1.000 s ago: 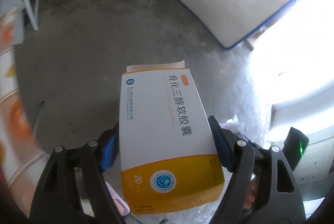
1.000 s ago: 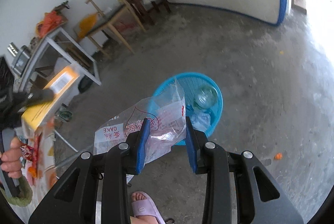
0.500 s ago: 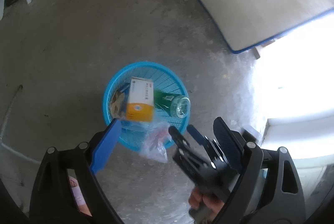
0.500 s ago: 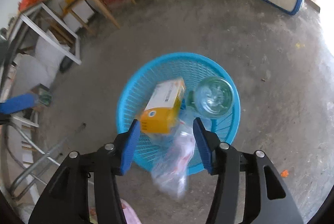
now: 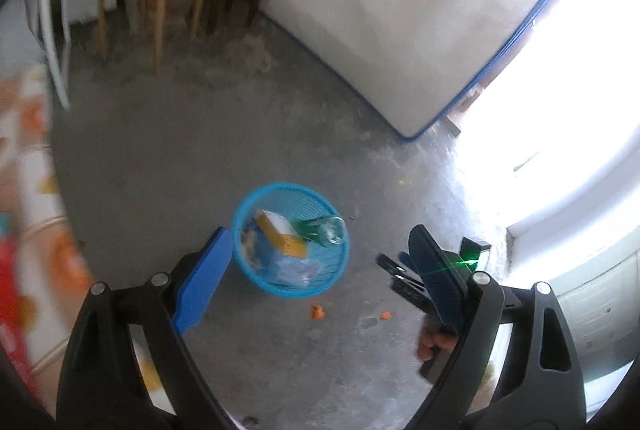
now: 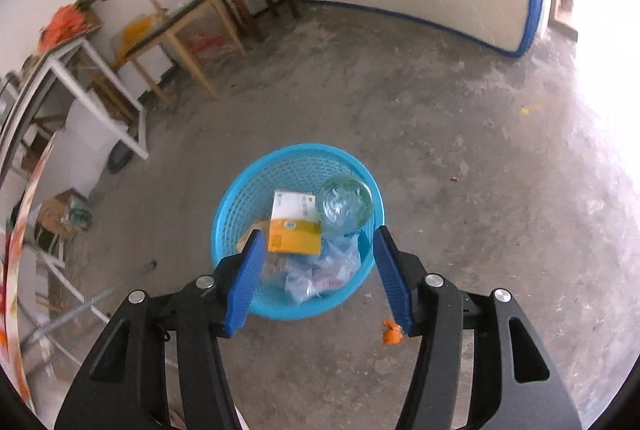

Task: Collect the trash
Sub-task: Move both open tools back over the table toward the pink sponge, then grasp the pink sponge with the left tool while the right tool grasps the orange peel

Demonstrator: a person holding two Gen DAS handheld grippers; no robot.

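Note:
A blue mesh basket [image 5: 240, 226] [image 6: 224, 213] stands on the concrete floor. In it lie a white and orange medicine box [image 6: 294, 226] [image 5: 280, 232], a green glass bottle [image 6: 344, 205] [image 5: 320, 228] and a clear plastic cake bag [image 6: 320, 270] [image 5: 294, 270]. My left gripper [image 5: 320, 234] is open wide and empty, high above the basket. My right gripper [image 6: 318, 234] hangs over the basket's near rim, its jaws opening with nothing between them.
Orange peel scraps [image 6: 391, 336] [image 5: 317, 312] lie on the floor just in front of the basket. A mattress [image 5: 400, 9] leans on the far wall. Wooden tables and chairs [image 6: 180, 21] stand at the back left, and a patterned tablecloth [image 5: 36, 189] hangs at the left edge.
The left gripper let go of the medicine box and the right one let go of the plastic bag. Both now lie in the basket. The left gripper has risen away.

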